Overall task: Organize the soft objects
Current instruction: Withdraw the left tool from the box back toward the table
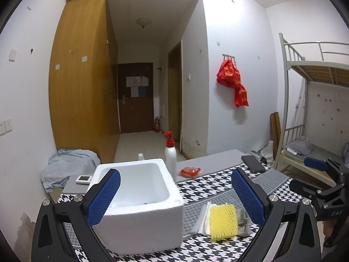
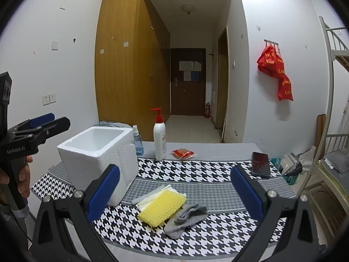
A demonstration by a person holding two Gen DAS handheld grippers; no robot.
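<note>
A white foam box (image 1: pixel 139 207) (image 2: pixel 98 155) stands open on the houndstooth cloth (image 1: pixel 213 187) (image 2: pixel 192 170). To its right lie a yellow foam net (image 1: pixel 222 220) (image 2: pixel 162 207), a white plastic piece (image 1: pixel 202 218) (image 2: pixel 150 195) under it, and a grey sock (image 1: pixel 243 220) (image 2: pixel 185 218). My left gripper (image 1: pixel 176 196) is open and empty, above the box's near right side. My right gripper (image 2: pixel 174 192) is open and empty, just above the yellow net. Each gripper shows at the edge of the other view, the left one (image 2: pixel 41 120) and the right one (image 1: pixel 316 163).
A white pump bottle (image 1: pixel 170 155) (image 2: pixel 159 139), a blue spray bottle (image 2: pixel 137 142), a red packet (image 1: pixel 189 171) (image 2: pixel 182 152) and a black phone (image 1: pixel 253 163) (image 2: pixel 260 163) lie at the table's far side. A bunk bed (image 1: pixel 314 113) stands on the right.
</note>
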